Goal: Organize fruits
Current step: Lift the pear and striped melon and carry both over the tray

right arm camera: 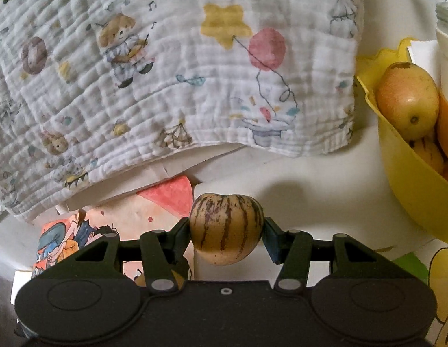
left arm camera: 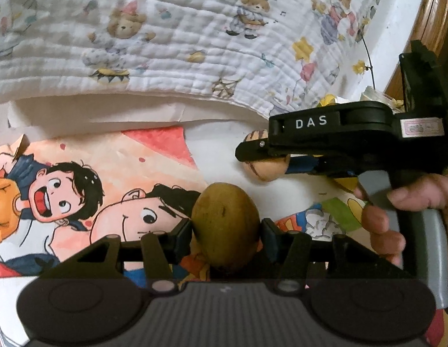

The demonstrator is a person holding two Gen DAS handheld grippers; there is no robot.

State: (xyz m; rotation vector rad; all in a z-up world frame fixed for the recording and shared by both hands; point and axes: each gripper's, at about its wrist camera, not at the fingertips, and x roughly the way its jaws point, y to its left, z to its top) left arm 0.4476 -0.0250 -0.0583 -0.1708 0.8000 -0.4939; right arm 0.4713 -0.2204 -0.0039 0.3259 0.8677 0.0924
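My left gripper (left arm camera: 226,230) is shut on a brown-green oval fruit (left arm camera: 225,222), held over the cartoon-printed paper. My right gripper (right arm camera: 227,230) is shut on a tan fruit with purple stripes (right arm camera: 226,227), held above the white surface. In the left wrist view the right gripper (left arm camera: 253,151) shows from the side with the striped fruit (left arm camera: 266,170) in its fingers, ahead and to the right of my left gripper. A yellow bowl (right arm camera: 412,190) at the right edge holds a red-yellow mango (right arm camera: 407,101) and other fruits.
A white quilted cloth with bear prints (left arm camera: 166,34) hangs across the back and also shows in the right wrist view (right arm camera: 166,72). Cartoon paper (left arm camera: 79,188) covers the surface. A white cup (right arm camera: 446,55) stands behind the bowl. A wooden frame (left arm camera: 435,23) is at far right.
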